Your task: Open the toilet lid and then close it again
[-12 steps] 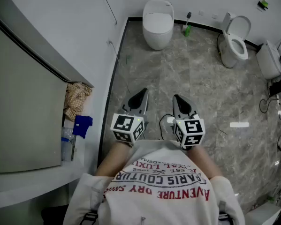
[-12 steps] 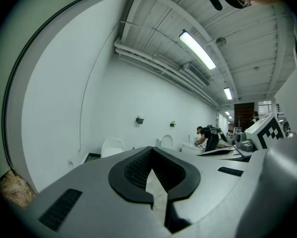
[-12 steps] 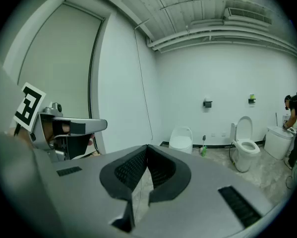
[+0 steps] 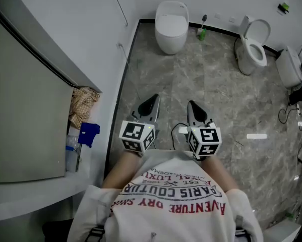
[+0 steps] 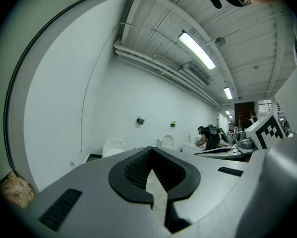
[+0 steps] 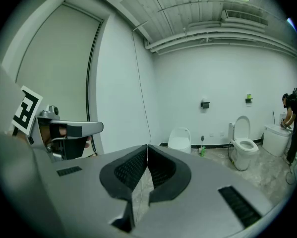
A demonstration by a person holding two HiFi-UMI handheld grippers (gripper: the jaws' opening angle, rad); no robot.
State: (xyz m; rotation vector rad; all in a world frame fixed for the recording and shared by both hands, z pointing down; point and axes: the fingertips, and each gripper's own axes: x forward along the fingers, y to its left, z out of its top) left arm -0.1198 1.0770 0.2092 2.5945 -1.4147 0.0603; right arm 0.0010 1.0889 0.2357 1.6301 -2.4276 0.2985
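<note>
- Left gripper (image 4: 153, 99): jaws closed tip to tip, nothing between them; held close in front of the person's chest, marker cube toward the body, nose pointing out over the floor.
- Right gripper (image 4: 190, 105): jaws likewise pressed together, empty; just beside the left gripper and roughly parallel to it.
- Closed-lid toilet (image 4: 170, 25): white, rounded, lid down; well ahead of both grippers against the far wall, roughly in line with the gap between them; touched by neither.
- Open-lid toilet (image 4: 253, 45): lid upright, seat exposed; ahead and to the right of the right gripper, well apart from it.
- Green bottle (image 4: 201, 33): on the floor between the two toilets, far ahead of the right gripper.
- White fixture (image 4: 289, 65): farther right than the open-lid toilet; kind not clear.
- Bystander (image 6: 293, 120): at the far right of the right gripper view, bent toward that fixture.
- White cable (image 4: 177, 130): on the floor, seen between the two grippers.
- Checked cloth (image 4: 83, 105) and blue object (image 4: 88, 133): on a ledge to the left of the left gripper.
- Marble floor (image 4: 216, 95): grey, veined, under and ahead of both grippers.
</note>
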